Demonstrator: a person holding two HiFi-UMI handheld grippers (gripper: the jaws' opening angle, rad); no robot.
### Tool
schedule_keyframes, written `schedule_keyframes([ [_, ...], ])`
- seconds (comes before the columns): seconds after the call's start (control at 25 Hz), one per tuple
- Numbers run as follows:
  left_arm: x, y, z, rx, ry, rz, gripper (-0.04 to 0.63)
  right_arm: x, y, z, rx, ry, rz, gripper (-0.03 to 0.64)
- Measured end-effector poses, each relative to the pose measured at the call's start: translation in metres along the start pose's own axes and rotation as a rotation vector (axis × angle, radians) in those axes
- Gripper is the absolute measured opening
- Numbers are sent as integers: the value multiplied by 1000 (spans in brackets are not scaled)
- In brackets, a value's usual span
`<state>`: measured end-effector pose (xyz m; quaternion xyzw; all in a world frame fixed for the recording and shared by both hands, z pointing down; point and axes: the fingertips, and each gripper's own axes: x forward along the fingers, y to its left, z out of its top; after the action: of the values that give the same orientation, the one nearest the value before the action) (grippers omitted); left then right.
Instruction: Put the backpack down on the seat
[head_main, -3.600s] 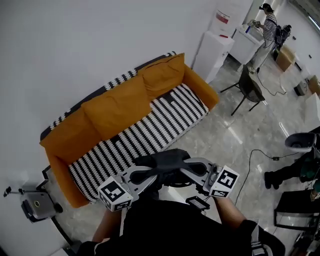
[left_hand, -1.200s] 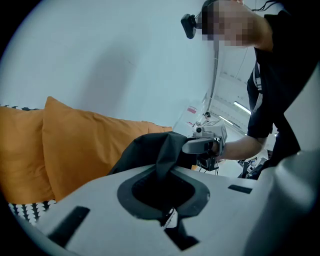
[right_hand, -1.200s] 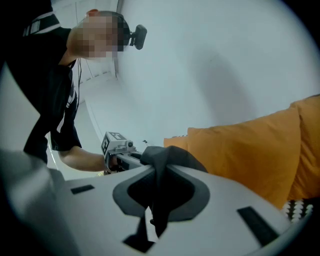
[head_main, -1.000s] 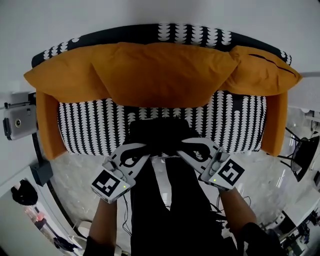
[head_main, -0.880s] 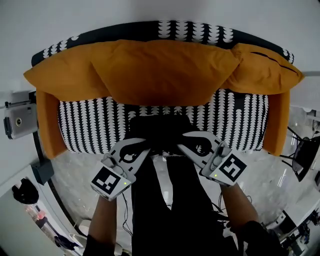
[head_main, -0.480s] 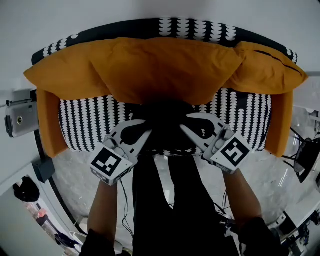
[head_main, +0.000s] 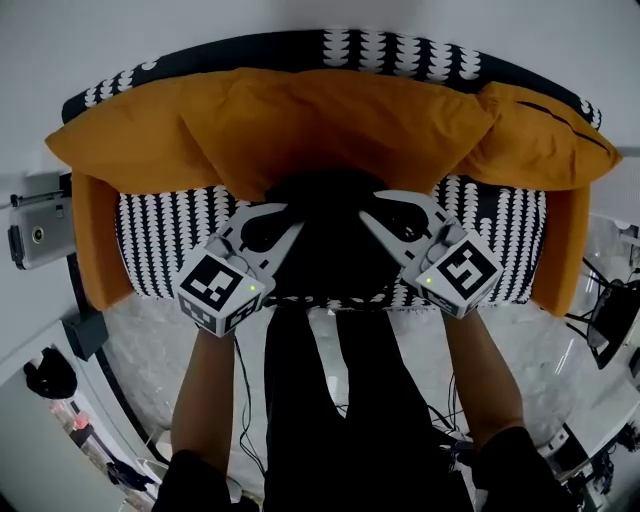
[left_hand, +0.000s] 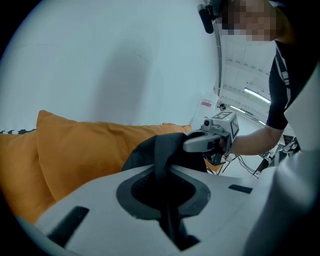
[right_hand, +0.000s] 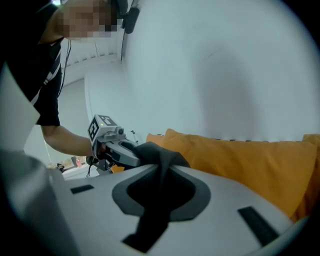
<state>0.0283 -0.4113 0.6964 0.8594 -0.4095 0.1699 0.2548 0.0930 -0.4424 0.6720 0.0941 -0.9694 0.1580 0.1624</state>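
As both grippers clamp its dark fabric, a black backpack (head_main: 328, 240) sits above the black-and-white patterned seat (head_main: 160, 245) of an orange sofa (head_main: 88, 250). Well to the left of the fingers, a small grey camera (head_main: 35, 232) stands beside the sofa's arm. The left gripper (head_main: 283, 214), held in the person's bare-armed hand with its marker cube nearest the body, has its jaws drawn narrow on a strap of the backpack. The left gripper view shows that strap running up through the slot between them. The bag fills the gap between the two sets of fingers and touches both. Just beyond the fingertips lie the orange back cushions (head_main: 340, 120), and the seat's front edge is nearer the person than the fingers. No view shows whether the bag's base rests on the seat. The right gripper (head_main: 368, 212) mirrors the left, its jaws pinched almost together on another fold of the same black fabric. To the right of its fingers, the patterned seat runs on to an orange end cushion (head_main: 540, 140). A dark chair (head_main: 605, 310) stands well beyond that on the marble floor (head_main: 560, 370).
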Motion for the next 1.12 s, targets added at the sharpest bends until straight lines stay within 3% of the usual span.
schedule_keyframes([
  [0.24,13,15,2,42,27,5,28,9,-21,-6,10,4,-42,54],
  [1.12,35,49,4,21,22,39,28,34,-56,-11,16,17,-116,100],
])
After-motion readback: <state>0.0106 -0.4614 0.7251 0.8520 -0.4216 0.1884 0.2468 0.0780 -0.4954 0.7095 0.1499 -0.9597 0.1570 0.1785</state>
